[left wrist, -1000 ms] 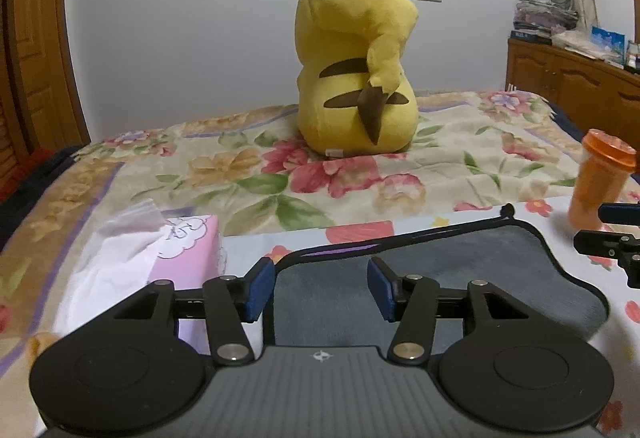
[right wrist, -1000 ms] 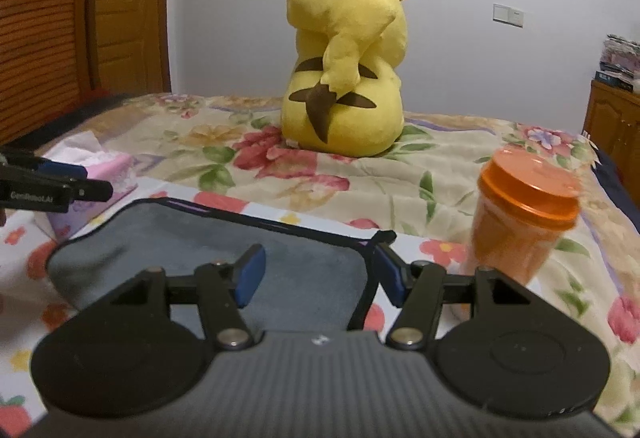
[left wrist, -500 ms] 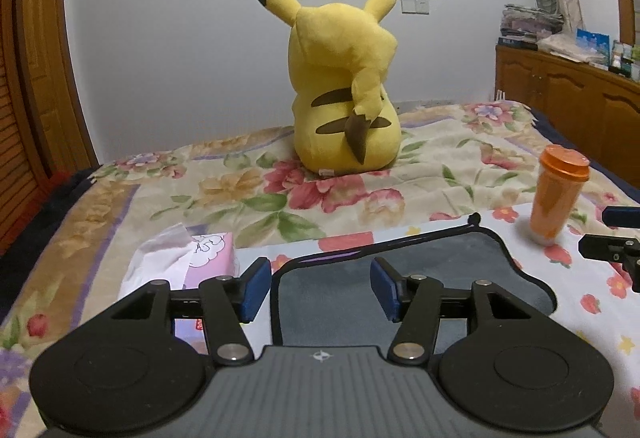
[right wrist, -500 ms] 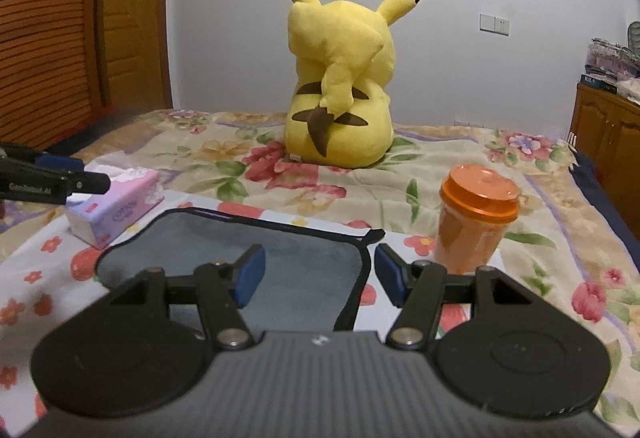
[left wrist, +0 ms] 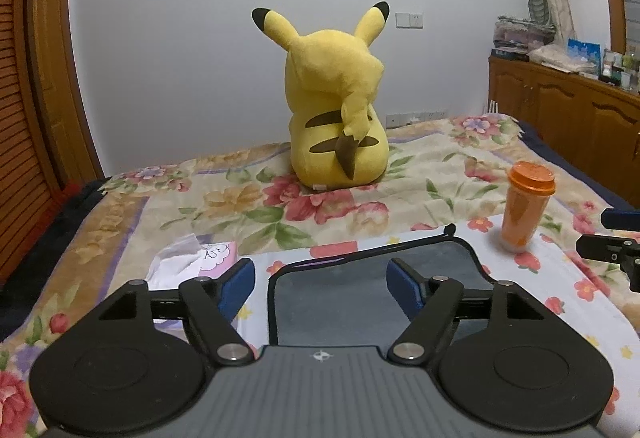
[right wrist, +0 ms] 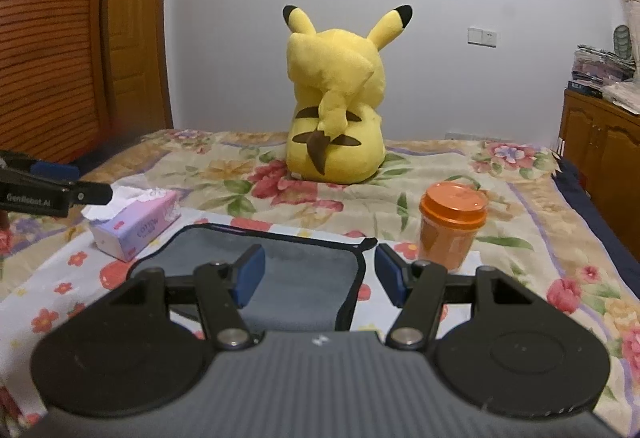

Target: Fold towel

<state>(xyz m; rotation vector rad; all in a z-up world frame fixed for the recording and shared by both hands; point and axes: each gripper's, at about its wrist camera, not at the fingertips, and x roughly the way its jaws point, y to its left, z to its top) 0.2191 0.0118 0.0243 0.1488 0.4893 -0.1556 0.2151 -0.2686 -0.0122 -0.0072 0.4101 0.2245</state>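
Grey microfibre towel [left wrist: 360, 290], black-edged, lies flat on the floral bedsheet [left wrist: 460, 166], tissue box [right wrist: 136, 226] left, orange cup [right wrist: 452, 230] right. Left gripper [left wrist: 320, 288] and right gripper [right wrist: 318, 276] hover wide open, holding nothing. Best to pinch both near corners evenly, then lift together.

"GenRobot.AI" on the left tongs [right wrist: 94, 193]; tissue box [right wrist: 136, 224] lettering illegible.

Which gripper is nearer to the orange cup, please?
Right. The right gripper sits just left of the orange cup; the left gripper is farther left, by the tissue box.
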